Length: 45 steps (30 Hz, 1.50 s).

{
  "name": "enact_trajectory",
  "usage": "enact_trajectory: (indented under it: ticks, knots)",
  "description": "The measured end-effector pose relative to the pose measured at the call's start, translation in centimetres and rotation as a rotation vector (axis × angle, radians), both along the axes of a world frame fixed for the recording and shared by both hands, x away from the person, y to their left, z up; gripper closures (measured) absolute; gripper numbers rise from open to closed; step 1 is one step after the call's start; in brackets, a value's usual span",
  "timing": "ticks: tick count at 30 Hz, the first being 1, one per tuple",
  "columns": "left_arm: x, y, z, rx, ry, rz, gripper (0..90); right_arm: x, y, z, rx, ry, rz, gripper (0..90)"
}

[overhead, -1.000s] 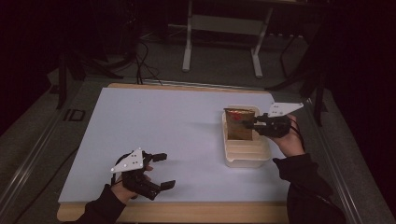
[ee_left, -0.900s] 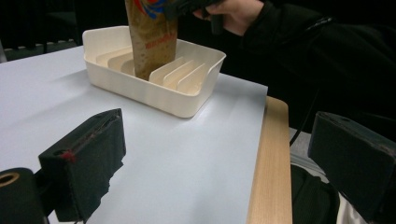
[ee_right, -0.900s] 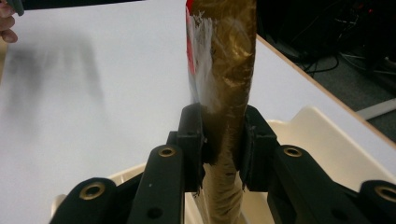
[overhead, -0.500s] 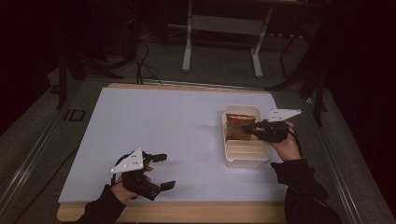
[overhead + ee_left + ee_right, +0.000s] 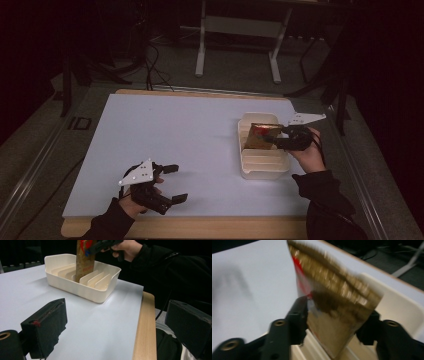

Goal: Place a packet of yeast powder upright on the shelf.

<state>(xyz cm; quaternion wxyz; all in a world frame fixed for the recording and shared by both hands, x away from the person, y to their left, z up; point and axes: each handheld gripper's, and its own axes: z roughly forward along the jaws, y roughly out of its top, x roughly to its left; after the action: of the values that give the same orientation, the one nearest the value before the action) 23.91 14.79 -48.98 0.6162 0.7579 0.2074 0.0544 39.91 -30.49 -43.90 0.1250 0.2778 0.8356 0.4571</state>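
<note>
We read "ID" on dark plate (image 5: 79, 123) fixed to table frame at left edge, high view. Gold packet (image 5: 85, 261) in left gripper view carries red print near lower part, too small and blurred to read. Same packet in right gripper view: red patch, motion blur, no legible letters. No other legible text.

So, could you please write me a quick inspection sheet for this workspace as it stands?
Surface: pale blue mat on a wooden table.
Job's things: gold-brown flat packet with red print, standing in the cream plastic slotted tray.
Clutter: nothing seen.
Grippers: right tool shut on the packet's top; left tool open, holding nothing, at the near edge.
Cables: black cables on the floor beyond the table.
Surroundings: dark room, white metal stand legs behind.
</note>
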Motion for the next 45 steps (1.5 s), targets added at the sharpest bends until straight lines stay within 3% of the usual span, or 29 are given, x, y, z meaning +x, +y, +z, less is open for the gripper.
enact_trajectory:
  ticks: [6, 10, 11, 15, 18, 20, 27, 35, 45]
  knots:
    - [0.0, -0.1, -0.1, 0.006, -0.002, -0.006, 4.7, -0.6, -0.8, 2.0, 0.028, -0.037, -0.060, 36.9]
    - [0.0, -0.1, -0.1, 0.008, -0.003, -0.005, 4.7, -0.9, -1.0, 3.2, 0.037, -0.056, -0.084, 35.6]
    - [-0.1, -0.1, 0.0, 0.006, -0.005, -0.005, 4.7, -1.2, -0.9, 4.0, 0.051, -0.076, -0.094, 29.1]
    - [-0.2, -0.1, 0.1, 0.012, -0.010, -0.005, 4.7, -1.9, -0.3, 5.3, 0.055, -0.110, -0.109, 21.4]
    - [-0.2, 0.0, 0.1, 0.010, -0.012, -0.004, 4.7, -2.6, 0.3, 6.2, 0.067, -0.149, -0.089, 18.7]
    - [-0.2, 0.0, 0.1, 0.011, -0.013, -0.003, 4.7, -3.1, 0.8, 6.7, 0.075, -0.139, -0.064, 14.0]
    - [-0.3, 0.0, 0.1, 0.016, -0.016, -0.006, 4.7, -5.3, 2.5, 8.0, 0.116, -0.158, -0.023, 10.9]
    - [-0.3, 0.0, 0.1, 0.014, -0.017, -0.005, 4.7, -7.0, 3.5, 8.3, 0.144, -0.150, 0.021, 10.4]
    - [-0.3, 0.1, 0.2, 0.013, -0.016, -0.002, 4.7, -10.1, 5.0, 6.9, 0.154, -0.160, 0.069, 12.6]
